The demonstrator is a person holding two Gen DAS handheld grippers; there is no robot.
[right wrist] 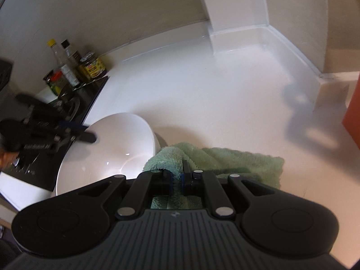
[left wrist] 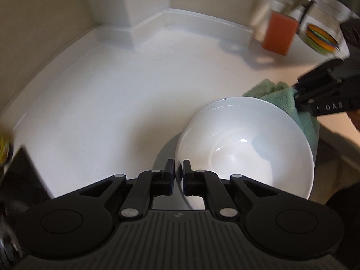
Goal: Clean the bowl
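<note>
A white bowl point(left wrist: 245, 144) is tilted up off the white counter, with my left gripper point(left wrist: 178, 168) shut on its near rim, one pad on each side of the wall. In the right wrist view the same bowl point(right wrist: 108, 153) sits left of centre, and the left gripper point(right wrist: 86, 136) reaches over its rim. My right gripper point(right wrist: 177, 175) is shut on a folded green cloth point(right wrist: 225, 159). The cloth point(left wrist: 279, 96) hangs just behind the bowl's far edge, with the right gripper point(left wrist: 299, 100) coming in from the right.
An orange sponge point(left wrist: 279, 33) and a striped bowl point(left wrist: 321, 37) stand at the back right near a faucet. Several jars and bottles point(right wrist: 74, 69) stand by a black cooktop point(right wrist: 90, 94) at the left. A wall corner juts into the white counter point(left wrist: 126, 94) at the back.
</note>
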